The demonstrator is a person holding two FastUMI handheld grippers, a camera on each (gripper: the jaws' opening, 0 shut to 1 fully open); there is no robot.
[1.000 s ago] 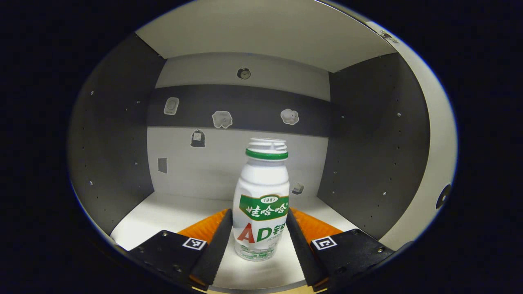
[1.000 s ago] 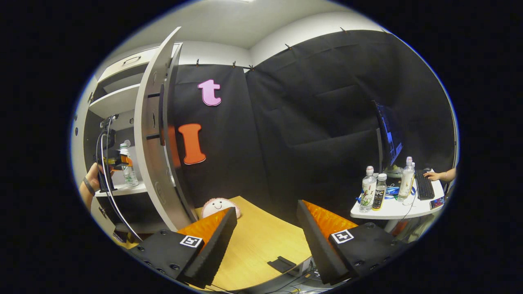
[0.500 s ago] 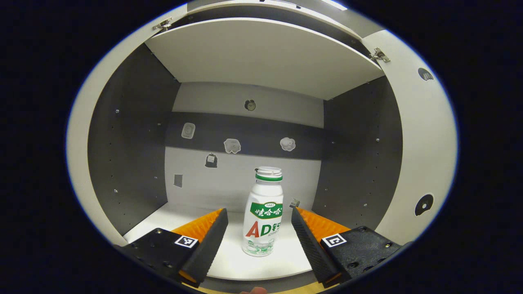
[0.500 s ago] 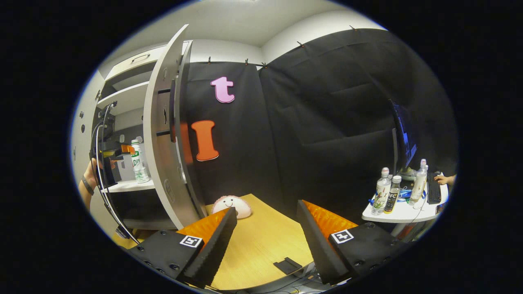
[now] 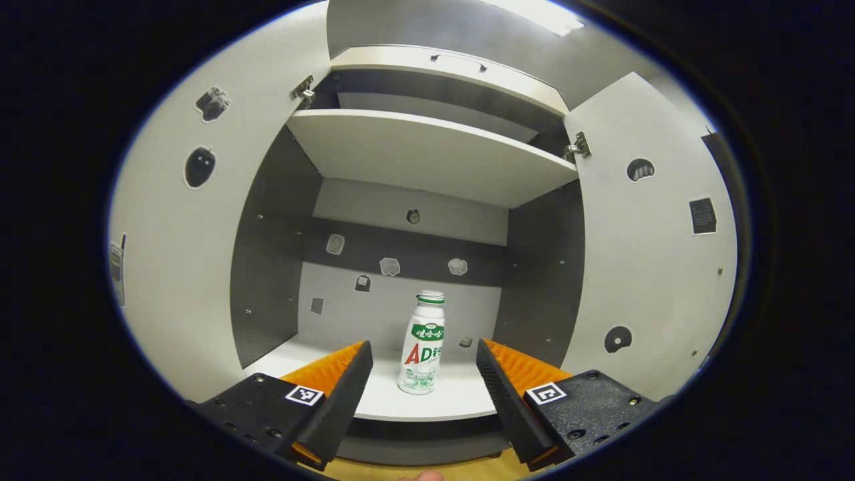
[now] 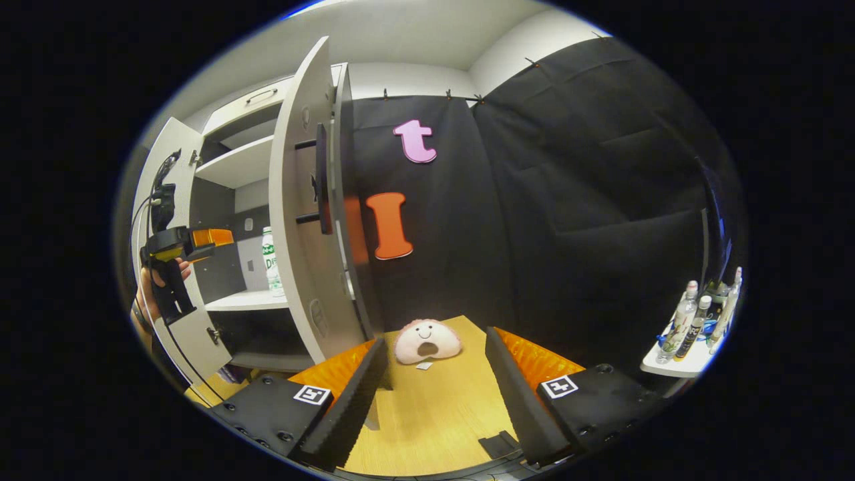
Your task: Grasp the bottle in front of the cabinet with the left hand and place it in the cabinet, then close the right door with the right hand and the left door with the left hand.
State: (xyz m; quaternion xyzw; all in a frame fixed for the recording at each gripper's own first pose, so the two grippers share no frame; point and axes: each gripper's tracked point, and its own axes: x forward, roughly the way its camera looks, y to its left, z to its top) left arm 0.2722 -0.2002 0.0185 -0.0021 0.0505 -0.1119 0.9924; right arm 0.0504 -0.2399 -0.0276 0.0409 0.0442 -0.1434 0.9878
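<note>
Left gripper view: the left gripper (image 5: 421, 374) is held level, aimed straight into the cabinet (image 5: 427, 160), its fingers spread wide with nothing between them. The bottle (image 5: 422, 344) stands upright on the cabinet's lower shelf (image 5: 394, 404), beyond the fingertips and apart from them. The left door (image 5: 180, 267) and right door (image 5: 648, 260) both stand open.

Right gripper view: the right gripper (image 6: 434, 394) hovers above the wooden table (image 6: 434, 414), its fingers likewise spread and empty, pointing toward a plush toy (image 6: 426, 341) lying beside the open right door (image 6: 307, 220). At far left, a hand (image 6: 150, 294) holds the left gripper (image 6: 200, 239) in front of the cabinet opening; its grip on the handle is partly hidden. The bottle (image 6: 271, 262) is seen on the shelf behind the door's edge.
</note>
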